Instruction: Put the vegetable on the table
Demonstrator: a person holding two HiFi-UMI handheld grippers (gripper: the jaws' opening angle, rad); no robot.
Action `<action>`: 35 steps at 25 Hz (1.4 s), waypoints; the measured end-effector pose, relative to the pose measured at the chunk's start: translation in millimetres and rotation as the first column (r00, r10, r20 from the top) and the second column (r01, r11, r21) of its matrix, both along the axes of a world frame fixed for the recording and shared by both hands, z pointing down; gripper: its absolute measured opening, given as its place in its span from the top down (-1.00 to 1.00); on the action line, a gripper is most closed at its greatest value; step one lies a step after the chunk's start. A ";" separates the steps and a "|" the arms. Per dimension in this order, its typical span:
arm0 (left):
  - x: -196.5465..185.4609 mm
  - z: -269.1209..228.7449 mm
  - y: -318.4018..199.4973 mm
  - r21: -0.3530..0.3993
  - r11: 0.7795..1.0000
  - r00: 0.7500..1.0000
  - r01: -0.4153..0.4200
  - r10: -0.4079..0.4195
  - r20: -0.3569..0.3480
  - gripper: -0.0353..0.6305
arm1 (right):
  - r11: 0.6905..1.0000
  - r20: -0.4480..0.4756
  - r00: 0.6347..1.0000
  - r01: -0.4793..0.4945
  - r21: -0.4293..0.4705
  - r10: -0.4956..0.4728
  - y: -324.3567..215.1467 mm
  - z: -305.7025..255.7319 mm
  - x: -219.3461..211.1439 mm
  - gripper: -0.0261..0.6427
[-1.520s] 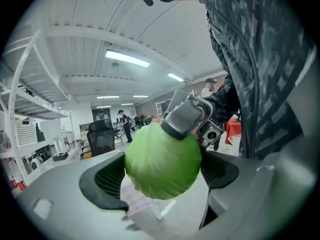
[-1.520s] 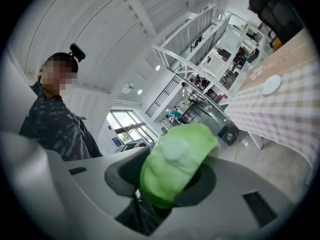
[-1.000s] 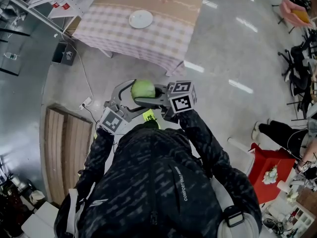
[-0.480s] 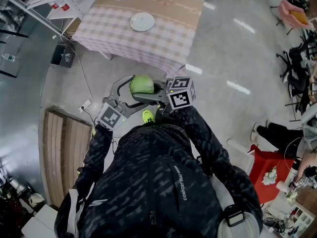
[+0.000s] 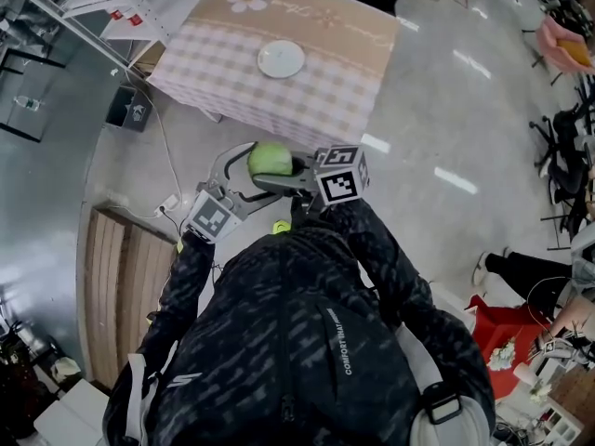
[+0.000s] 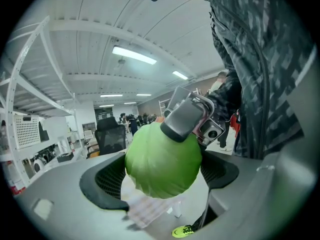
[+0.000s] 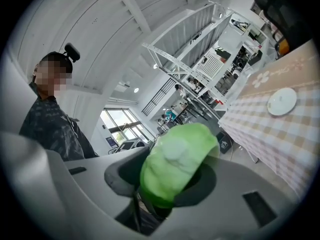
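Here, the carrying step: the vegetable (image 5: 270,159), a round green head, is clamped jointly between the left gripper (image 6: 162,178) and the right gripper (image 7: 170,180), in mid-air short of the table (image 5: 321,96). Next move, as judged: advance over the cloth, lower, then release both grips.

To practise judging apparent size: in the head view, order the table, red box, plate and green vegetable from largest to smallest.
1. table
2. red box
3. plate and green vegetable: about alike; the vegetable is nearer the camera, so unranked.
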State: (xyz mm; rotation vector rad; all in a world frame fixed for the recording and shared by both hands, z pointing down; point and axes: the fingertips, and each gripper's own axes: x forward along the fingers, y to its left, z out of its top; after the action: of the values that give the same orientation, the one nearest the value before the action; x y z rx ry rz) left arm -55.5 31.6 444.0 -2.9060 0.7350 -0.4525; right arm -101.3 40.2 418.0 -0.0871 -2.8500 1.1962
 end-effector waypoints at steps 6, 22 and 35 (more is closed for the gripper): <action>-3.1 3.1 -40.3 0.003 1.000 1.000 0.010 -0.010 0.019 -0.46 | 1.000 -0.003 1.000 0.019 -0.011 -0.019 -39.4 2.4 -2.1 0.51; -7.9 20.3 -126.6 -0.057 0.996 0.997 0.068 -0.070 -0.025 -0.46 | 0.997 -0.036 0.998 0.055 -0.061 -0.058 -124.9 22.2 -7.9 0.50; -7.7 31.8 -181.3 -0.062 0.995 0.997 0.080 -0.081 -0.008 -0.46 | 0.993 -0.058 0.995 0.083 -0.079 -0.087 -179.0 35.3 -6.2 0.49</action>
State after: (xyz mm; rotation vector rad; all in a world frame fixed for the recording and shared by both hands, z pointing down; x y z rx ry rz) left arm -63.3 -149.6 475.8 -2.9466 0.8569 -0.4761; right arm -107.5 -138.8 453.3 -0.1702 -2.7189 1.2684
